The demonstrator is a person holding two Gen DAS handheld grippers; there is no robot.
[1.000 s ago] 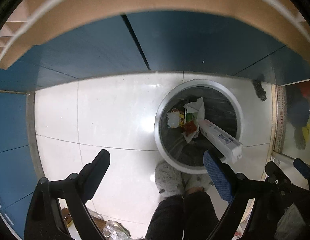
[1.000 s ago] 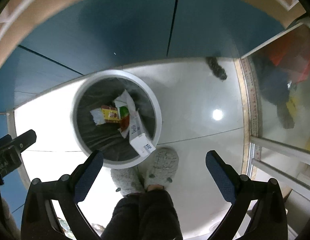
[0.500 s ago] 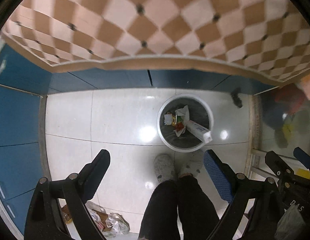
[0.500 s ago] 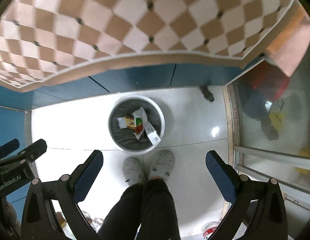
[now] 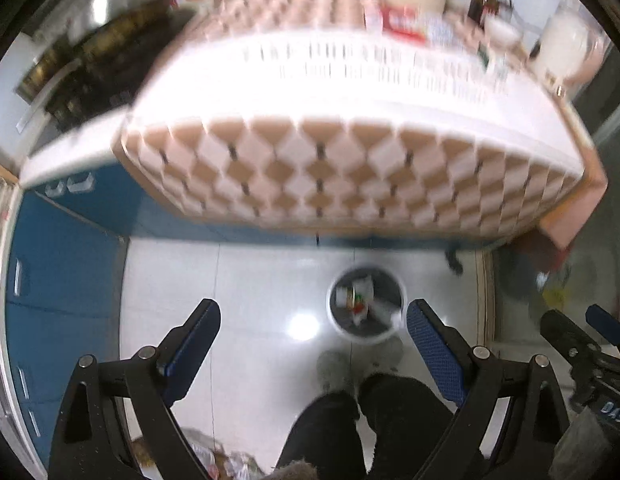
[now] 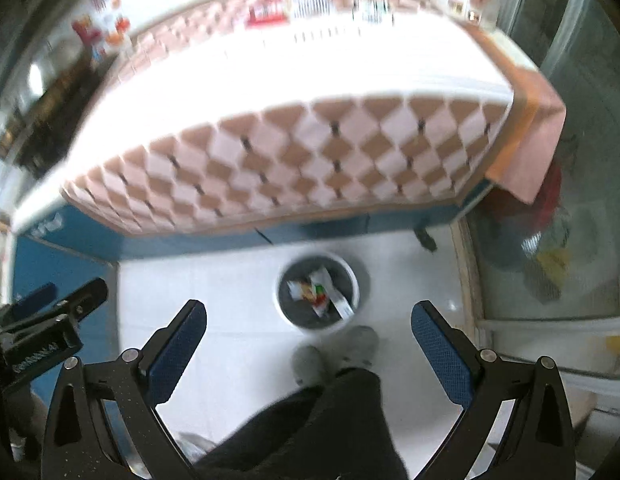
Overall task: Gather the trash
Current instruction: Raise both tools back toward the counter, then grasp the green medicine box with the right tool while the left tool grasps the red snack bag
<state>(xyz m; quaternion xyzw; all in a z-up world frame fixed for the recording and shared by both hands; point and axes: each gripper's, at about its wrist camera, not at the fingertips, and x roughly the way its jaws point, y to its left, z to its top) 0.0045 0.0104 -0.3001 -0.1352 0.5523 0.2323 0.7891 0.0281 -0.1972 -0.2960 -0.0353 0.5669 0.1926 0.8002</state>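
Observation:
A round white trash bin (image 5: pixel 393 330) with a dark liner stands on the white floor far below. It holds wrappers, paper and a long white box, and also shows in the right wrist view (image 6: pixel 352 276). My left gripper (image 5: pixel 313 322) is open and empty, high above the floor. My right gripper (image 6: pixel 309 322) is open and empty too, at about the same height. Small packets (image 5: pixel 402 22) lie blurred on the checkered table's far side, also in the right wrist view (image 6: pixel 270 12).
A table with a pink and brown checkered cloth (image 5: pixel 350 176) fills the upper view. Blue cabinets (image 5: pixel 58 264) stand at the left. A glass door (image 6: pixel 566 208) is at the right. The person's legs and slippers (image 5: pixel 338 368) stand by the bin. Crumpled bags (image 5: pixel 214 460) lie on the floor.
Both grippers have risen far above the bin, so the bin looks much smaller. The table top with its objects has come into view. Both grippers stay open.

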